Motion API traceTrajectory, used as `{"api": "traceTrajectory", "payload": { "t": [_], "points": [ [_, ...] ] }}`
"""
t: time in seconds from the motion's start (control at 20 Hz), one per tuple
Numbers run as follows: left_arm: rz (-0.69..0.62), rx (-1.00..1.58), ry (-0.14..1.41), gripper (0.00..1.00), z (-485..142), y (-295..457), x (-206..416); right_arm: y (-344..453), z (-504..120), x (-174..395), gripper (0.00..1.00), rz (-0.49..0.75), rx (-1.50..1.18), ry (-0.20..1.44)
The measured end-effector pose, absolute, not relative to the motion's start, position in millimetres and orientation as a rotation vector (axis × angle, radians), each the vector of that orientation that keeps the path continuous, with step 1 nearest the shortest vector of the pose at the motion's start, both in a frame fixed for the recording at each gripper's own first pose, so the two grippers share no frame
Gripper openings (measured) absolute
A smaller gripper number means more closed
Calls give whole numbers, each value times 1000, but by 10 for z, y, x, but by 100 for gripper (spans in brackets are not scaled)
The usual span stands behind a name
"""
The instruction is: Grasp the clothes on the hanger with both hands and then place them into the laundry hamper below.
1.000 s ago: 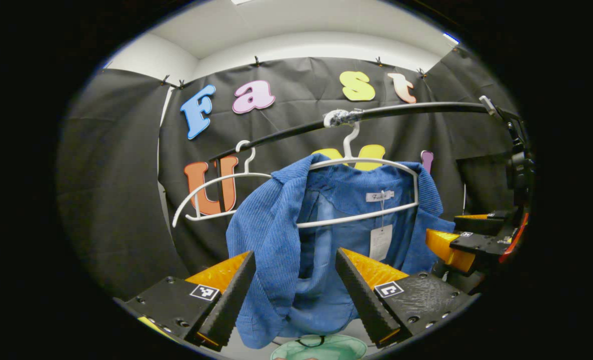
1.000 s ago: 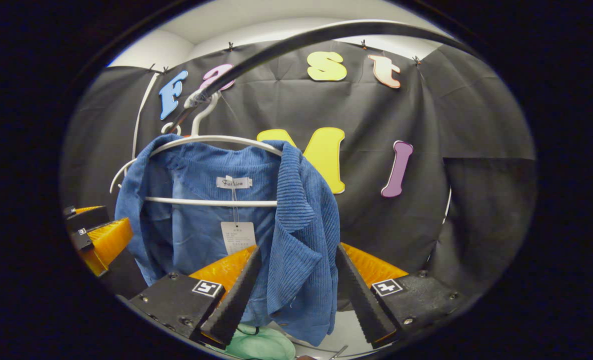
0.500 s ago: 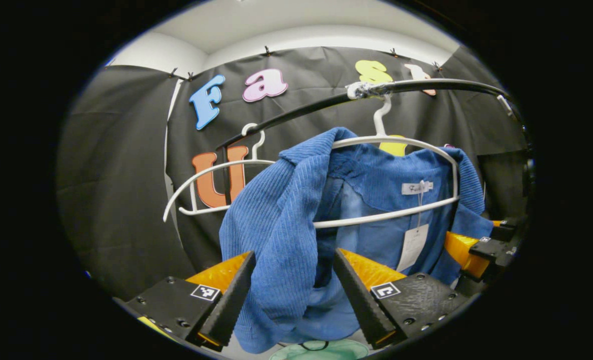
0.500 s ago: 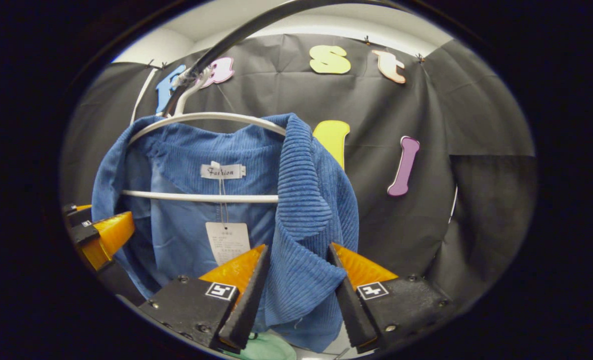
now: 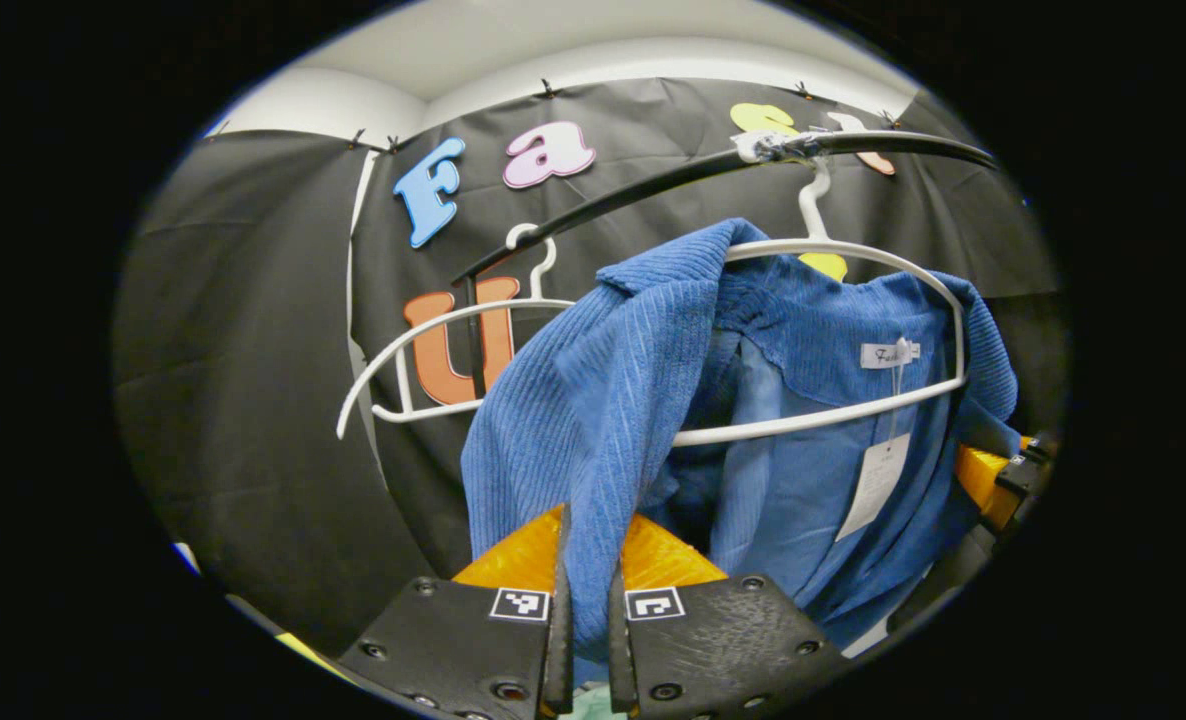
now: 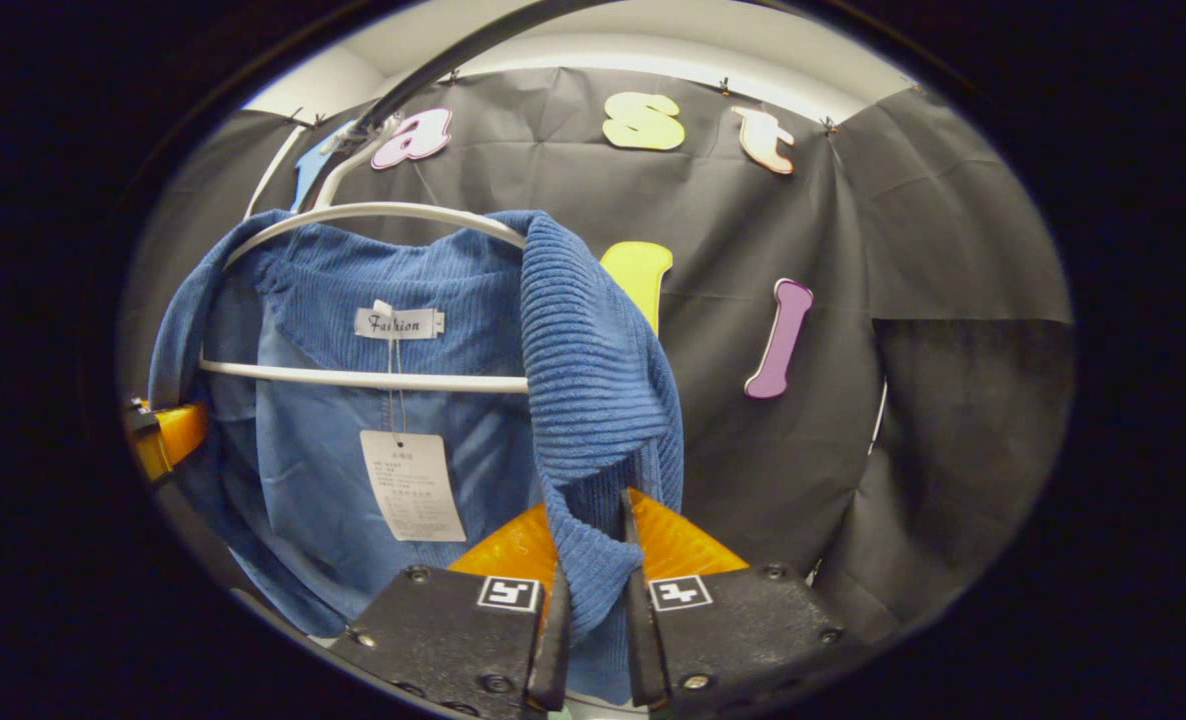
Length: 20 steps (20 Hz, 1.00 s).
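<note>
A blue ribbed jacket (image 5: 603, 400) hangs on a white hanger (image 5: 853, 255) from a black rail (image 5: 653, 185). My left gripper (image 5: 585, 620) is shut on the jacket's left front edge, cloth pinched between both fingers. In the right gripper view the same jacket (image 6: 583, 400) hangs on the hanger (image 6: 373, 215), and my right gripper (image 6: 593, 620) is shut on its other front edge. A paper tag (image 6: 413, 485) dangles inside the jacket. The right gripper (image 5: 998, 480) peeks from behind the cloth at the far right of the left gripper view; the left gripper (image 6: 163, 440) shows at the far left of the right gripper view.
A second, bare white hanger (image 5: 433, 340) hangs on the rail left of the jacket. A sliver of pale green (image 5: 588, 708) shows beneath my left gripper's fingers. Black cloth walls close in behind and on both sides.
Both grippers moved in toward the jacket and went from open to shut on its two front edges. The green thing below has nearly dropped out of sight.
</note>
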<state>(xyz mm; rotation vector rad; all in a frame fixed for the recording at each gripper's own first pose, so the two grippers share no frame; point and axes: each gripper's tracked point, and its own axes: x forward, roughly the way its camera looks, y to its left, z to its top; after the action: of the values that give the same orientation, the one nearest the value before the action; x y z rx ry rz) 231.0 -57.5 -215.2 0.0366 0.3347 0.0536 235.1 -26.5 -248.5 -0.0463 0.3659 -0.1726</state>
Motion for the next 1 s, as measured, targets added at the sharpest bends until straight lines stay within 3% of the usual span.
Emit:
{"api": "traceTrajectory", "payload": {
  "t": [0.05,0.1,0.25,0.3,0.4,0.45,0.5,0.6,0.85,0.9,1.0],
  "points": [
    [39,34,336,19,-2156,-600,2314,-266,-2480,2343,24,-170,-48,363],
    [26,34,333,10,-2155,-632,2304,-263,-2467,2330,22,-166,-48,359],
    [25,35,340,10,-2145,-642,2242,-290,-2411,2281,15,-170,-39,342],
    [9,15,344,3,-2147,-672,2238,-308,-2388,2263,12,-170,-32,340],
    [-6,-18,346,7,-2131,-696,2251,-365,-2342,2250,10,-172,-29,335],
    [0,-8,341,2,-2108,-668,2241,-389,-2315,2216,9,-182,-33,330],
    [8,8,329,7,-2050,-628,2235,-424,-2271,2195,8,-192,-43,326],
    [7,37,311,3,-1952,-593,2256,-513,-2197,2165,8,-208,-82,306],
    [-6,79,299,3,-1829,-499,2267,-595,-2010,2100,8,-238,-119,269],
    [-5,83,296,7,-1784,-488,2259,-620,-1981,2078,8,-248,-116,263],
    [2,86,281,3,-1691,-442,2257,-681,-1930,2067,8,-272,-110,256]
  ]
}}
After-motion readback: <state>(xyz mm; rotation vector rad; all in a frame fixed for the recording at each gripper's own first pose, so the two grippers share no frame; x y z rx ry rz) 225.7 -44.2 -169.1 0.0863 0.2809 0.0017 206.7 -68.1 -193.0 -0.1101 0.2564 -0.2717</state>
